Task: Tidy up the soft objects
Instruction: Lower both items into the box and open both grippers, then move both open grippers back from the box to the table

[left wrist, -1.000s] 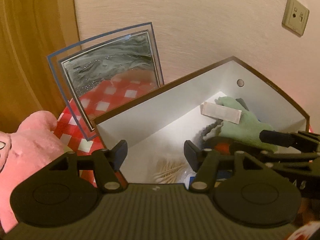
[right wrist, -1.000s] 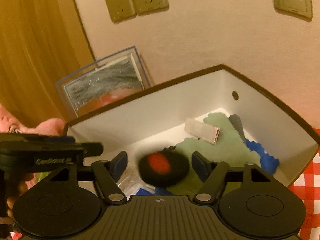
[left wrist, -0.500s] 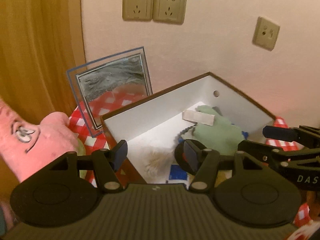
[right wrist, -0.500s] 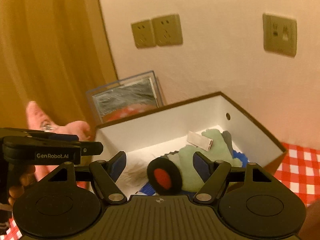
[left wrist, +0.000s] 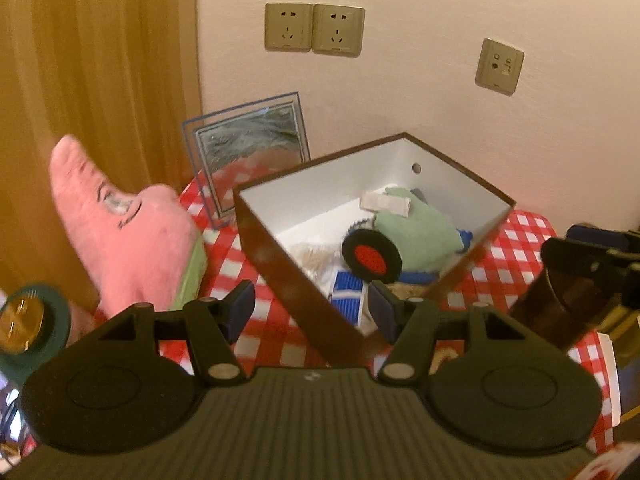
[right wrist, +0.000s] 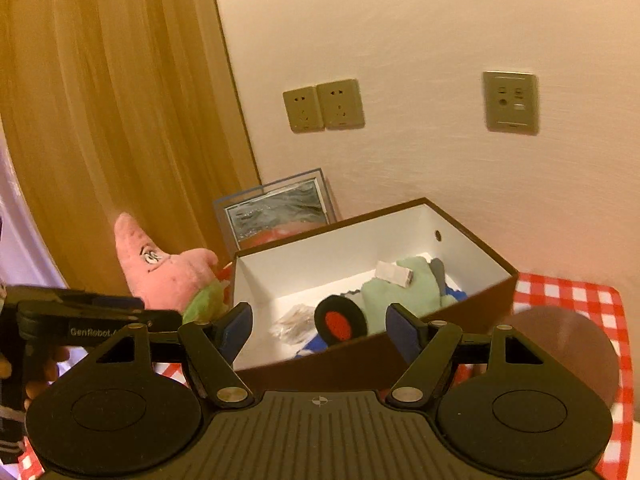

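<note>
Lying left of left hand-held gripper (left wrist: pixel 311 309): pink plush (left wrist: pixel 128 232).

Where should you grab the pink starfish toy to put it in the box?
Probably pinch the pink starfish toy across its pointed top, coming from above with the left gripper, which is open. The tip stands up narrow and clear, outside the box.

A red-and-white checked cloth (left wrist: pixel 516 248) covers the tabletop, and on it stands a box (left wrist: pixel 280 264), brown outside and white inside. In it lie a pale green plush (left wrist: pixel 416 228) with blue trim and a black disc (left wrist: pixel 372 256) with a red centre. At nine o'clock from the box a pink plush star (left wrist: pixel 128 236) shows a green patch.
</note>
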The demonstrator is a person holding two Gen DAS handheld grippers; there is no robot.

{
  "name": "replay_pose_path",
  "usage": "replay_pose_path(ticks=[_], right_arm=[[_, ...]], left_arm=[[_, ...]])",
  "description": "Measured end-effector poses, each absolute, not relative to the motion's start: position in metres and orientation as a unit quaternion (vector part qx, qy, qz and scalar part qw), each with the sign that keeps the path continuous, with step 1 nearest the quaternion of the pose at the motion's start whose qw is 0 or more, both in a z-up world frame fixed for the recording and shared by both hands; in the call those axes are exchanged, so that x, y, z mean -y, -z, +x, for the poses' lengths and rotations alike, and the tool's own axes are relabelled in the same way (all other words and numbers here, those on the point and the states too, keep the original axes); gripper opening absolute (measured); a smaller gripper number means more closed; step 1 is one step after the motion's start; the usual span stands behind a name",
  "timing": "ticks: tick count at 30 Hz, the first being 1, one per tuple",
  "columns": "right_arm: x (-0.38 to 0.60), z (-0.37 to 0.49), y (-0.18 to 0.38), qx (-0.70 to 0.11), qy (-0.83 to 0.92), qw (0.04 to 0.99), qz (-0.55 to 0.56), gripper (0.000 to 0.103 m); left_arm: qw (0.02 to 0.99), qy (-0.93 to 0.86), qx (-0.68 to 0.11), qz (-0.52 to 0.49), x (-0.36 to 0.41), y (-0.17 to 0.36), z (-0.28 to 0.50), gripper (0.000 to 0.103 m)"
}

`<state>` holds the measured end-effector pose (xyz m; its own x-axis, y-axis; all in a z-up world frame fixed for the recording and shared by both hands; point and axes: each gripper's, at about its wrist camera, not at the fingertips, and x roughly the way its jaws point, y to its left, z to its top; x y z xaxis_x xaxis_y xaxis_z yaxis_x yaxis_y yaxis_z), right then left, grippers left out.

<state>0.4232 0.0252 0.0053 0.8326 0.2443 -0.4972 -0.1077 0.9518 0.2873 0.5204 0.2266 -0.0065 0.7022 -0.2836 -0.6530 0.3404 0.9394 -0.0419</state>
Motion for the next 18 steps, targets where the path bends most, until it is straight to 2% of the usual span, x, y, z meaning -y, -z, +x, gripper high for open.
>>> replay_pose_path(ticks=[18], right_arm=[[-0.025,0.343,0.023,-0.341,-0.092,0.924,0.143,0.073]], left_arm=[[0.905,0.159,-0.394,0.037,-0.225,0.032,0.421,0.060]])
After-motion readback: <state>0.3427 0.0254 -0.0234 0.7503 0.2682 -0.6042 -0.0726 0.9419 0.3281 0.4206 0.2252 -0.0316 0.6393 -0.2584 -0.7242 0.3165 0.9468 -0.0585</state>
